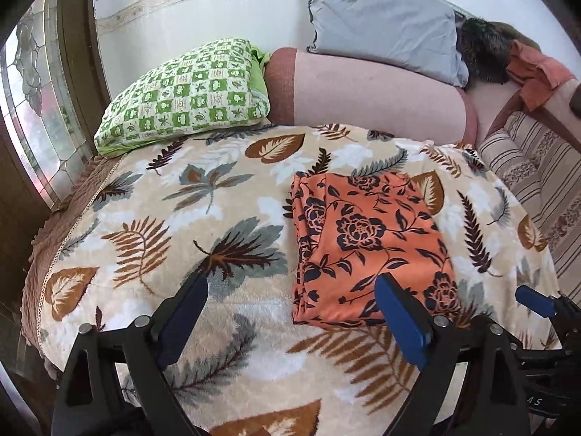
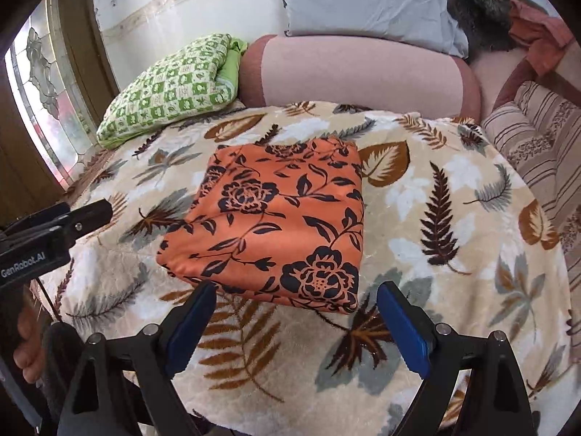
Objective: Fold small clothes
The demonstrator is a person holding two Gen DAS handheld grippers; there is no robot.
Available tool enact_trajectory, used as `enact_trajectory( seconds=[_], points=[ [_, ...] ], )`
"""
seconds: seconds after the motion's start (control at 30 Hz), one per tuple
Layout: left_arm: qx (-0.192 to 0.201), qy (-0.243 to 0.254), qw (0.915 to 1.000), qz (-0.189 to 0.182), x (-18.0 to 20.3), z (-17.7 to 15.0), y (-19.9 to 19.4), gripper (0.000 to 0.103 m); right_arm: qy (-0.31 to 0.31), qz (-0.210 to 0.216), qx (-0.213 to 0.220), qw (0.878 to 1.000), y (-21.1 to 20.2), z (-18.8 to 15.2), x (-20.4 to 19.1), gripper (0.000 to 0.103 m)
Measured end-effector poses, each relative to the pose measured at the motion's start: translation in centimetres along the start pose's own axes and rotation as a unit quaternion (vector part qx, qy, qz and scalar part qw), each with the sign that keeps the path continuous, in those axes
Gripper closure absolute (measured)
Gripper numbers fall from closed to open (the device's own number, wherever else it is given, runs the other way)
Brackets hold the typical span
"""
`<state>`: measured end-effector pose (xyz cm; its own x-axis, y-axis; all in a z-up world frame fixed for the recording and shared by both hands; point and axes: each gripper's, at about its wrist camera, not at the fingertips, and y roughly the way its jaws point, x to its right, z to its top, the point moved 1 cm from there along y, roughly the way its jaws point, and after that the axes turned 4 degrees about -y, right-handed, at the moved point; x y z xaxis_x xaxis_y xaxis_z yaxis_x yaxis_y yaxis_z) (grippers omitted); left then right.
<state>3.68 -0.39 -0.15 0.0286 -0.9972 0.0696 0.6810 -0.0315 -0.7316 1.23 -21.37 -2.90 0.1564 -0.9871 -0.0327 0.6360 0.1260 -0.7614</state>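
An orange cloth with black flowers lies folded in a neat rectangle on the leaf-patterned blanket. It also shows in the right wrist view. My left gripper is open and empty, hovering over the blanket just in front of and left of the cloth. My right gripper is open and empty, just in front of the cloth's near edge. The right gripper's tip shows at the far right of the left wrist view. The left gripper's body shows at the left of the right wrist view.
A green checked pillow lies at the back left. A pink bolster and a grey pillow lie behind the blanket. Striped cushions are at the right, a stained-glass window at the left.
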Motion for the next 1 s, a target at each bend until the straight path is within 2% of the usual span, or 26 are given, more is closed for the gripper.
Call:
enact_trajectory(
  seconds=[0.2, 0.5, 0.7, 1.0],
  points=[
    [0.008, 0.014, 0.9999, 0.005, 0.8, -0.3, -1.6, 0.01, -0.005, 0.002, 0.005, 1.0, -1.2, 0.0, -0.6, 0.011],
    [0.034, 0.017, 0.9992, -0.012, 1.4, -0.3, -3.1, 0.01, -0.011, 0.004, 0.006, 1.0, -1.8, 0.0, -1.3, 0.011],
    [0.023, 0.009, 0.9995, -0.019, 1.5, -0.2, -2.6, 0.01, -0.017, 0.004, 0.006, 1.0, -1.8, 0.3, -1.5, 0.011],
    [0.016, 0.023, 0.9995, -0.016, 2.4, -0.2, -1.8, 0.01, -0.008, -0.003, 0.006, 1.0, -1.3, 0.9, -1.3, 0.011]
  ],
)
